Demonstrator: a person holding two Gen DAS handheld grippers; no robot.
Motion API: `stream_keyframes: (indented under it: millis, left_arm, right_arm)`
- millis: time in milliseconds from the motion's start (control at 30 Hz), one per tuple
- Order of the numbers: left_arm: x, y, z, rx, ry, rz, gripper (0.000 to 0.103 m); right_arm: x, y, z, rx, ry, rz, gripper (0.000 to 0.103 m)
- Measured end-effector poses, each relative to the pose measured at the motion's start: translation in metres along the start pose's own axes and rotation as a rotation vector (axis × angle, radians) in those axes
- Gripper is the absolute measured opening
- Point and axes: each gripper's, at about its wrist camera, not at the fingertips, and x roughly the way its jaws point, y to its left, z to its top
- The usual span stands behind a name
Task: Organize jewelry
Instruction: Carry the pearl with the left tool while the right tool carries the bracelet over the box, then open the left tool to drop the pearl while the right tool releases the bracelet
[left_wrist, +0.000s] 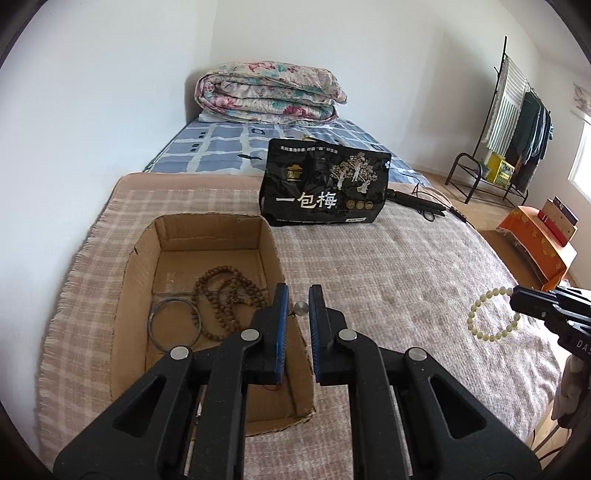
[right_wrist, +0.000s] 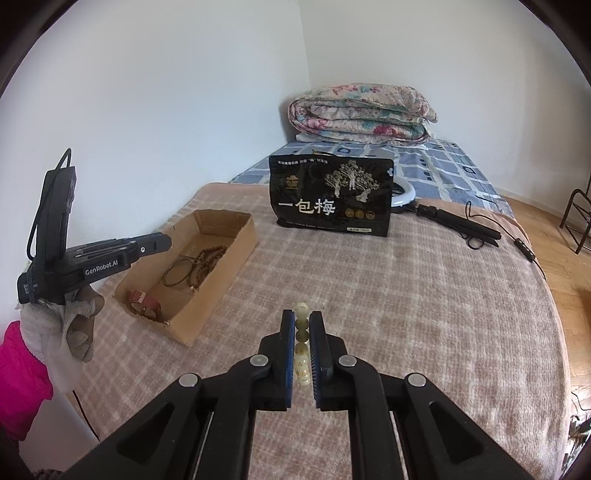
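We see the right gripper (right_wrist: 302, 334) with its jaws closed on a pale bead bracelet (right_wrist: 301, 332), which hangs above the blanket-covered bed (right_wrist: 406, 314), well apart from the cardboard box (left_wrist: 140, 295) near the bed's left edge. The left gripper (left_wrist: 298, 314) is over the box's right wall, its jaws drawn in; a small silver bead (left_wrist: 301, 308) shows between them, whether gripped we cannot tell. Inside the box lie a brown bead necklace (left_wrist: 221, 295) and a thin bangle (left_wrist: 173, 325).

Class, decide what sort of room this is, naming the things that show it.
Most likely a bedroom: a bed, a folded floral quilt at its far end, and a clothes rack hung with garments.
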Motion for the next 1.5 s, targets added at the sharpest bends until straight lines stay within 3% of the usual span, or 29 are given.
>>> stream_keyframes:
  millis: [733,1067,1400,1433,1500]
  left_arm:
    - [-0.005,0.067,-0.009,-0.038,-0.004,0.055,0.009]
    - [0.001,0.079,-0.011,-0.054,0.004,0.057,0.009]
    - [0.001,0.084,-0.011,-0.043,0.000,0.065,0.009]
    - [0.001,0.083,-0.011,-0.048,-0.002,0.065,0.009]
    - [0.002,0.084,-0.011,-0.058,0.004,0.066,0.009]
  right_arm:
    - [0.098,0.089,0.087,-0.064,-0.018,0.133,0.005]
    - [0.149,0.112,0.098,-0.083,0.019,0.126,0.005]
    - [0.171,0.119,0.094,-0.069,0.054,0.146,0.007]
    - [0.172,0.120,0.094,-0.070,0.053,0.145,0.008]
    - [0.170,0.120,0.094,-0.070,0.044,0.131,0.033]
